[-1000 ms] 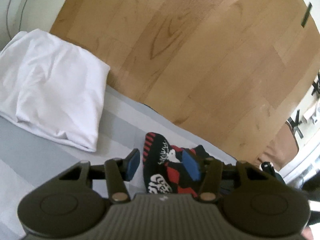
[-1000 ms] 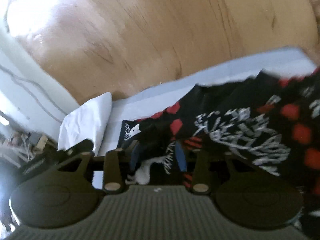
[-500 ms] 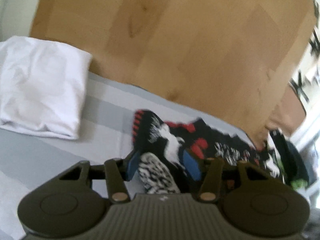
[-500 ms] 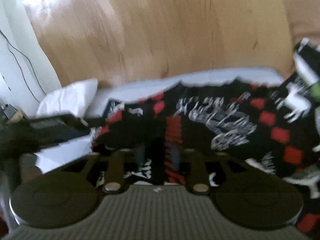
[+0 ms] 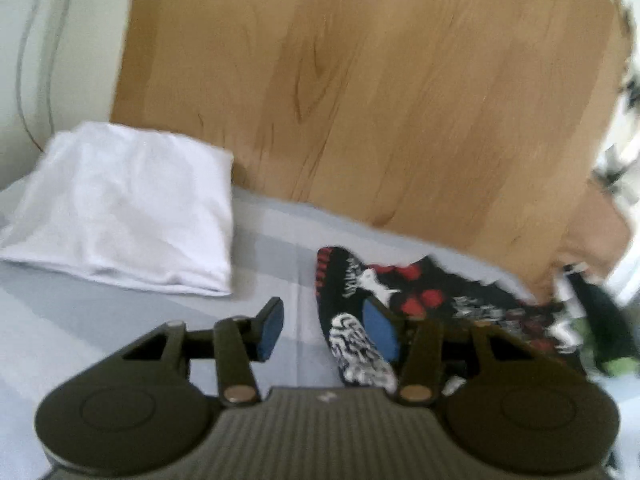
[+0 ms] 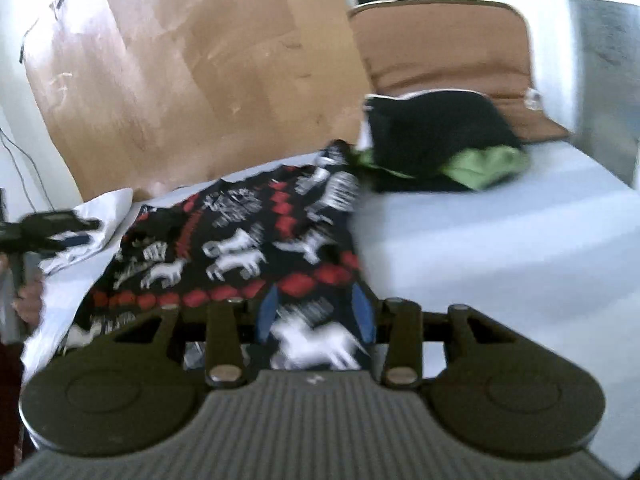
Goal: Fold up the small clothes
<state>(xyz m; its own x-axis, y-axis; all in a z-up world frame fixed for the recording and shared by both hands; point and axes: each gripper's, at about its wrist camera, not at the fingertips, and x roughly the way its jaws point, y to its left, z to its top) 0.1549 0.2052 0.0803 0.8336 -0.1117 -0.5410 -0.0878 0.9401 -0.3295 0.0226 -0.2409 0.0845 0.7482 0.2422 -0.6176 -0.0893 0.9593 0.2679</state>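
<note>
**Guide:** Pale grey striped bedding (image 5: pixel 100 320) is stretching under both of your tools, with a wooden board (image 5: pixel 380 100) leaning behind it. At far left a folded white cloth (image 5: pixel 132 208) is lying on the bedding, apart from your work.

**Operator:** Where is the garment I am folding?

**Guide:** You are working a black patterned garment (image 6: pixel 248 248) with red blocks and white animal shapes; it is spreading flat across the middle of the bedding. Your left gripper (image 5: pixel 324 324) is standing wide open, holding nothing. One blue pad (image 5: pixel 270 326) is hanging over bare sheet, the other pad is touching the garment's left end. Your right gripper (image 6: pixel 316 316) is part-closed around the garment's near edge, though blur is keeping me from confirming a firm pinch.

**Operator:** What could go wrong from here?

**Guide:** I am judging that if you pull with the right while the left is gripping nothing, the left end could drag or bunch, giving a crooked fold. A shallow pinch could also be letting the edge slip out. At far right a black and green garment (image 6: pixel 440 140) is lying just against the patterned one's far corner, so a lift might be snagging it.

**Operator:** Any writing?

**Guide:** I am finding no readable brand or label; a small pale mark on each tool body is too tiny to read.
</note>
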